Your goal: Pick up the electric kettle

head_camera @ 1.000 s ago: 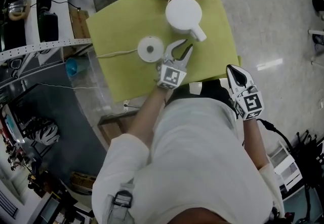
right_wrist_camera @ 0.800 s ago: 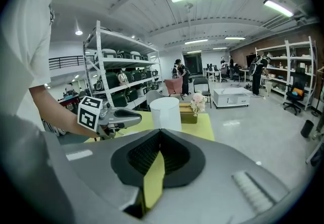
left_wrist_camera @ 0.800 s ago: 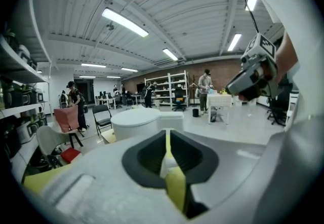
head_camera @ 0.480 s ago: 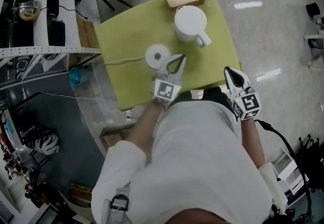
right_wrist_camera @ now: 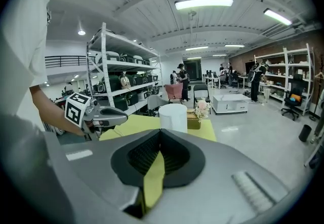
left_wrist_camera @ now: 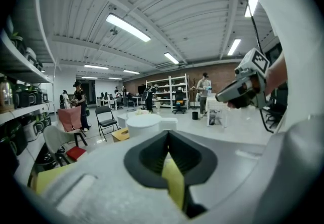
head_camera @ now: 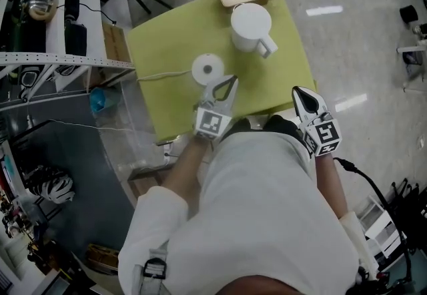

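— What sort of place are we looking at?

— It's looking like a big open lab or workshop hall. Strip lights (right_wrist_camera: 204,3) are glowing under a ribbed ceiling, and metal racks (right_wrist_camera: 121,83) are holding rows of small appliances.

— Is anything else pointing that way?

— People (left_wrist_camera: 204,91) are standing about among white shelving (left_wrist_camera: 167,88). Folding chairs (left_wrist_camera: 107,116) and office chairs (right_wrist_camera: 292,97) are sitting on a shiny hard floor (head_camera: 347,40), and a brick wall (left_wrist_camera: 225,73) is running along the back.
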Demonstrator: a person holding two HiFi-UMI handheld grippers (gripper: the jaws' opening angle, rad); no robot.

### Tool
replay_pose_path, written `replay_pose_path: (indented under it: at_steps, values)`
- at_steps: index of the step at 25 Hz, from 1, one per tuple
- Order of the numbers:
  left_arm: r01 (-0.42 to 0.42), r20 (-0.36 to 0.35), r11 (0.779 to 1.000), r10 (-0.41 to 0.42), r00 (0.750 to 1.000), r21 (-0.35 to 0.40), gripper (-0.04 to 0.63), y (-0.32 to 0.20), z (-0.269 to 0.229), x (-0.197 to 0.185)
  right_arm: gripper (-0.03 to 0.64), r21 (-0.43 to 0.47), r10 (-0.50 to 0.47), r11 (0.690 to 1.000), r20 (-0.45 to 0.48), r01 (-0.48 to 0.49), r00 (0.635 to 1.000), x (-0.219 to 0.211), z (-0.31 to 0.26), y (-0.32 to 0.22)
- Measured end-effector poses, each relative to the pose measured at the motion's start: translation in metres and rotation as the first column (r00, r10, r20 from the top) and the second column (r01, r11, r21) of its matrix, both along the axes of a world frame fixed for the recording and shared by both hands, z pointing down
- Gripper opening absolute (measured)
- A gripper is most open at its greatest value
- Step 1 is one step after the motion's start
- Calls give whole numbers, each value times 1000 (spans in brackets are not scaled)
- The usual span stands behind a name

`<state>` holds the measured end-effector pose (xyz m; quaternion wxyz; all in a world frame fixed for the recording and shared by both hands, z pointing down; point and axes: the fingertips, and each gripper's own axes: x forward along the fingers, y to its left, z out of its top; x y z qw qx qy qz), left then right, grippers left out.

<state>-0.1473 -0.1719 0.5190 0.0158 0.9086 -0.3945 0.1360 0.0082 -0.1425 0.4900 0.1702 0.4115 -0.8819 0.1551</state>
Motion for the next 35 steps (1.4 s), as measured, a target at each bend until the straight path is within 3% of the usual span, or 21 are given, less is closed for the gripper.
replay_pose_path:
  at_steps: [8, 15, 35]
  values:
    - [124, -42, 992, -125, 991, -18, 2, 34, -20, 16, -3, 29, -105, 994, 27, 104, 994, 18, -6, 19]
    - [230, -97, 972, -234, 967, -48, 2, 73, -36, 30, -3, 38, -203, 979, 39, 201, 978, 34, -13, 47]
    - [334, -149, 932, -353, 924, -140, 2, 221, -65, 90, -3, 82, -352, 934, 50, 347, 935, 88, -30, 161]
